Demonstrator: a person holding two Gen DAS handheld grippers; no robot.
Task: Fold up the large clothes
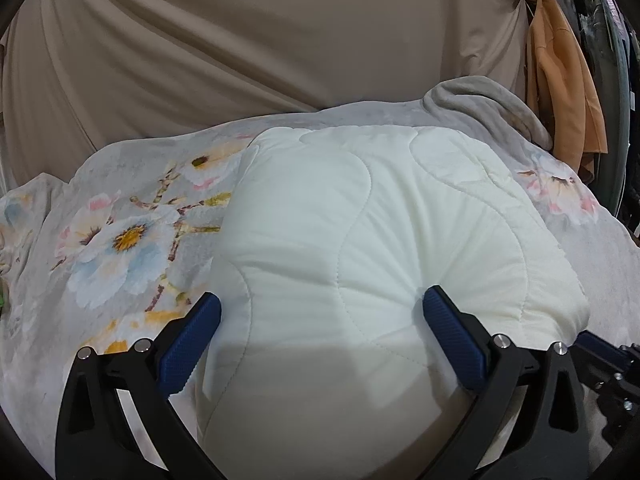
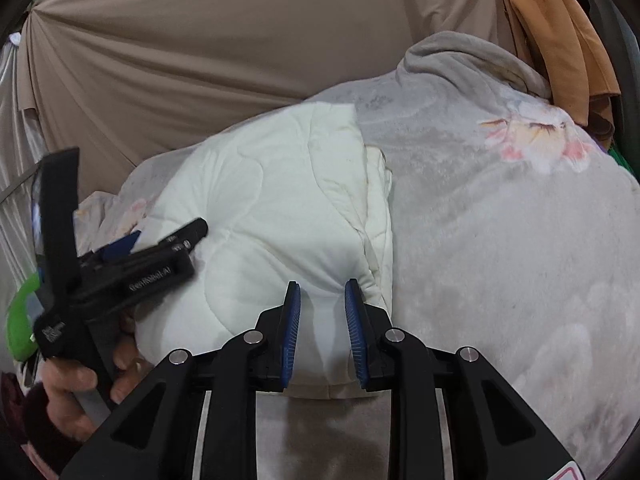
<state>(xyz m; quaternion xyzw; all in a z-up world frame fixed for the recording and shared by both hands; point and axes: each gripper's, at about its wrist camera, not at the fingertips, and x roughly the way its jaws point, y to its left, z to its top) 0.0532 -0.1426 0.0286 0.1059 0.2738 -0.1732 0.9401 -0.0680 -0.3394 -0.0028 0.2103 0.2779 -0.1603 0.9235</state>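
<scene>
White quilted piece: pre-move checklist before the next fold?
1. Left gripper open, straddling the white quilted piece: ok.
2. Right gripper pinching the piece's near edge: cannot tell, pads narrowly apart with fabric between.
3. Layers stacked evenly along the right-hand side: ok.
4. Floral blanket free of both grippers: ok.
5. Grey garment clear of the white piece: ok.

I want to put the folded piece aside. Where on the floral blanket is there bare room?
Bare floral blanket lies right of the white quilt, up to the grey bundle and orange cloth. A second patch lies left of the quilt. The near middle is crowded: left tool, right tool.
</scene>
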